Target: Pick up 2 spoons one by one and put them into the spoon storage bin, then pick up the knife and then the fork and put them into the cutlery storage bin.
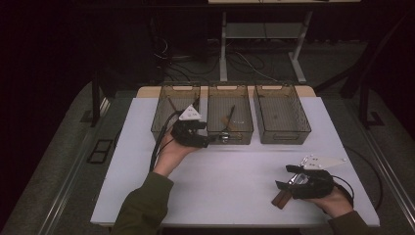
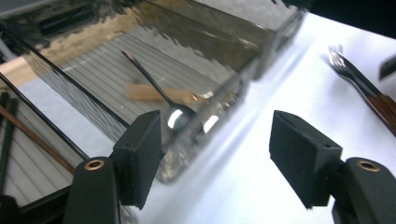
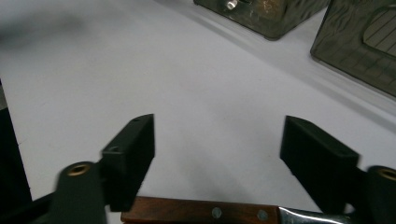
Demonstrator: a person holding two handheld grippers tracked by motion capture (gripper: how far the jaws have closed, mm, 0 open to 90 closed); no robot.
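on the white table (image 1: 230, 171) three smoky clear bins stand in a row at the far edge. the left gripper (image 1: 208, 139) hovers at the front of the middle bin (image 1: 230, 117), its jaws spread wide with nothing between them. in the left gripper view a dark spoon (image 2: 161, 91) lies inside that bin on a pale wooden piece (image 2: 154, 93), its bowl near the front wall, and a fork (image 2: 362, 86) rests on the table off to the right. the right gripper (image 1: 286, 178) sits near the table's front right — jaws also wide apart — just above a wooden-handled utensil (image 3: 210, 212) that lies crosswise below them, not clamped.
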